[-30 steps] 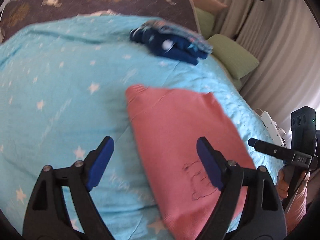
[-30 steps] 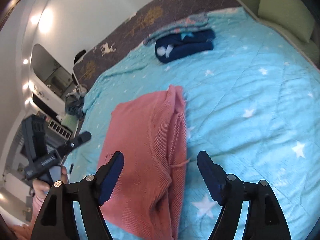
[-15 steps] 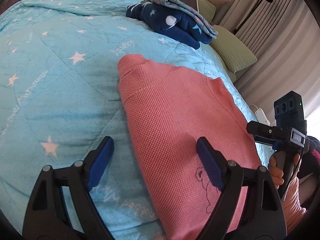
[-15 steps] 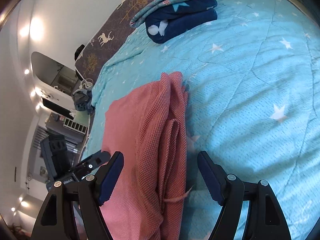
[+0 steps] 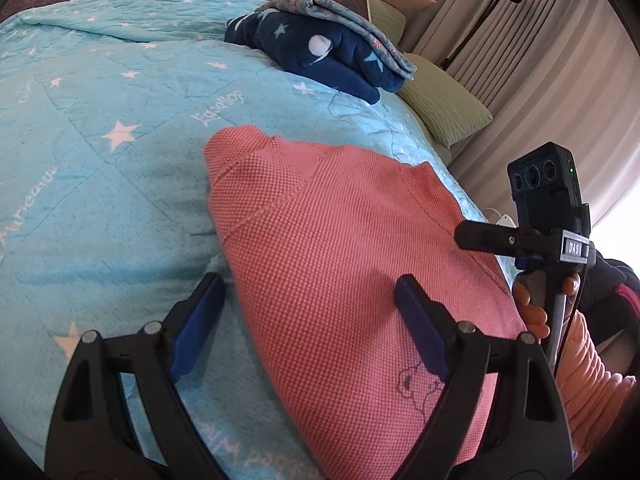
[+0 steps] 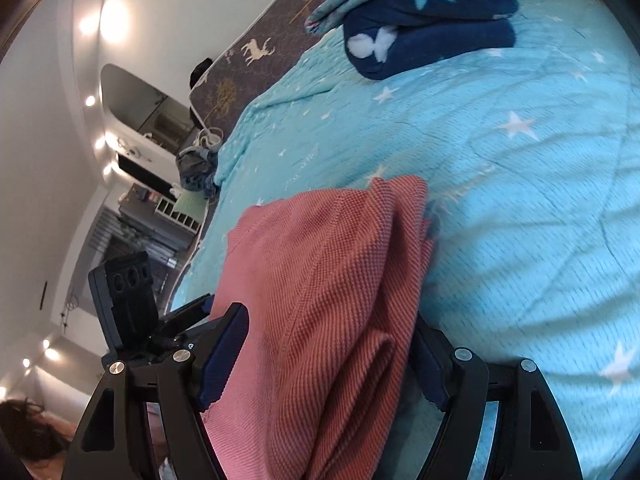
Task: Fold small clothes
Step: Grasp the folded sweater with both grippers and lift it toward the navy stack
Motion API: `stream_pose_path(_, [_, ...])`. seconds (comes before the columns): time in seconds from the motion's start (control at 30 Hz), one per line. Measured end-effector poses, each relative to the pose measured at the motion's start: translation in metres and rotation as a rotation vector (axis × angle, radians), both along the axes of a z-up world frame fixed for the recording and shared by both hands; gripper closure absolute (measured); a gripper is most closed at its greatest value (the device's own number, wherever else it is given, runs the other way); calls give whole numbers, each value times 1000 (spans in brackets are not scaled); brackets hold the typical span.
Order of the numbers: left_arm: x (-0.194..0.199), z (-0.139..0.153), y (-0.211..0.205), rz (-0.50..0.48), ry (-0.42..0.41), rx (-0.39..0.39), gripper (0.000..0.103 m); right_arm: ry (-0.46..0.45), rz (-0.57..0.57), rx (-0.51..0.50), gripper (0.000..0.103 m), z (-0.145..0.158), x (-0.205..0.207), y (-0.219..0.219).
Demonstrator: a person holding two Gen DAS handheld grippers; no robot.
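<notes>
A pink knit garment [image 5: 336, 264] with a small bear outline lies partly folded on the light blue star quilt [image 5: 100, 152]. My left gripper [image 5: 308, 320] is open, low over the garment's left edge, one finger on the quilt side and one over the cloth. In the right wrist view the same garment [image 6: 320, 288] shows thick folded layers lying between the jaws of my right gripper [image 6: 328, 356], which is open and straddles the fold. The right gripper also shows in the left wrist view [image 5: 548, 232], at the garment's far edge.
A stack of folded clothes, dark blue under a patterned teal piece [image 5: 328, 52], lies at the far end of the bed, also in the right wrist view [image 6: 424, 28]. Green pillows [image 5: 440, 104] and curtains are at the right. Shelves and room furniture [image 6: 160, 216] stand beyond the bed's left edge.
Both grippers have moved forward and down onto the pink garment. The right gripper's open jaws now straddle the folded edge. Both stay open.
</notes>
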State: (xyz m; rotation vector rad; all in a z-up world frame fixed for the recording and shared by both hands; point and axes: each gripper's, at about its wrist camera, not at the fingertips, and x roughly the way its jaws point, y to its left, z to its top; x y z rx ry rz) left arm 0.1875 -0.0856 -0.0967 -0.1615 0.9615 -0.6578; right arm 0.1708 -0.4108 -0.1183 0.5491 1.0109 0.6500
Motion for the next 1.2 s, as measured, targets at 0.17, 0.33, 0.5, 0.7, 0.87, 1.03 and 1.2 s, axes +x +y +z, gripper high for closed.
stream_pose_path(0.17, [5, 3, -4, -3, -14, -4, 64, -1, 29, -41, 78, 0, 5, 17])
stream_pose_path(0.33, [-17, 48, -10, -22, -168, 23, 80, -71, -29, -47, 81, 29, -14, 23])
stream_pose_path(0.5, [-43, 136, -20, -46, -403, -31, 80, -305, -108, -53, 81, 115, -56, 12])
stream_pose_path(0.7, [-38, 241, -58, -62, -676, 12, 80, -594, -202, -125, 81, 231, -77, -7])
stream_pose_path(0.87, [20, 301, -101, -45, -758, 59, 80, -602, -245, -118, 81, 295, -18, -40])
stream_pose_path(1.03, [96, 314, -137, -45, -719, 60, 80, -574, -275, -87, 81, 310, 51, -70])
stream_pose_path(1.2, [180, 285, -158, -18, -630, 56, 80, -522, -281, -68, 80, 286, 138, -93])
